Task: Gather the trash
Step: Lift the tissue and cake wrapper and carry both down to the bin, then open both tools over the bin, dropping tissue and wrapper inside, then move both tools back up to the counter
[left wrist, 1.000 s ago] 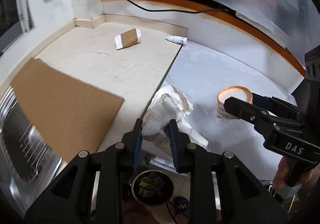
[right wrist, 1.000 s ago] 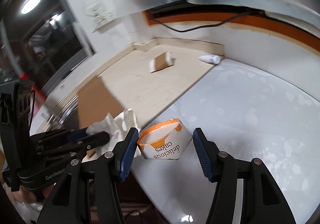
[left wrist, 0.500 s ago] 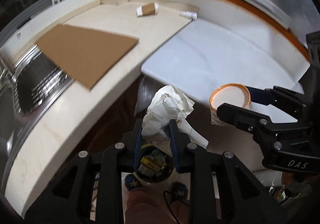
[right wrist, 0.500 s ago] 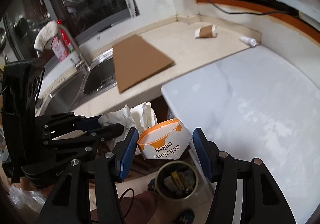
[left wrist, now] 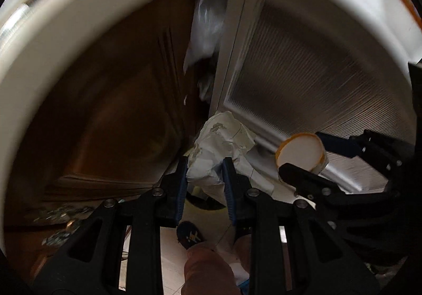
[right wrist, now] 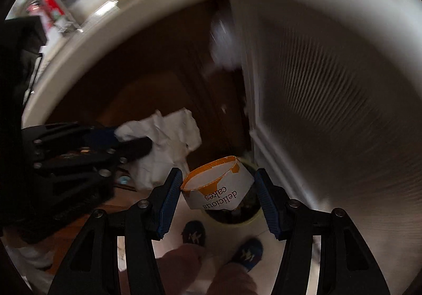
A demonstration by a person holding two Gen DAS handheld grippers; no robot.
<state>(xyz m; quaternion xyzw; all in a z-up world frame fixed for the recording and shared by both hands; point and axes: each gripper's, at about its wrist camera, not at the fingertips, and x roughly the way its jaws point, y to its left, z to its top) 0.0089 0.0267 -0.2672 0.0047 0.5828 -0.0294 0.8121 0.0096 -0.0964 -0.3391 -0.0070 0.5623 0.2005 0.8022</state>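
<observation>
Left gripper [left wrist: 204,171] nearly closed, pinching crumpled paper [left wrist: 221,147]; right gripper [right wrist: 217,189] half-wide, clamping cake cup [right wrist: 216,186] (rim orange), directly above bin [right wrist: 232,218].

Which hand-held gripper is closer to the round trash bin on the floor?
Right. The right hand-held gripper, holding the cake cup, is directly above the trash bin. The left hand-held gripper, clamping crumpled paper, is off to one side.

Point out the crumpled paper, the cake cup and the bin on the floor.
crumpled paper [left wrist: 221,142], left wrist view, creased middle.
cake cup [right wrist: 224,193], right wrist view, printed side wall.
bin [right wrist: 252,219], right wrist view, pale rim below the cup.
</observation>
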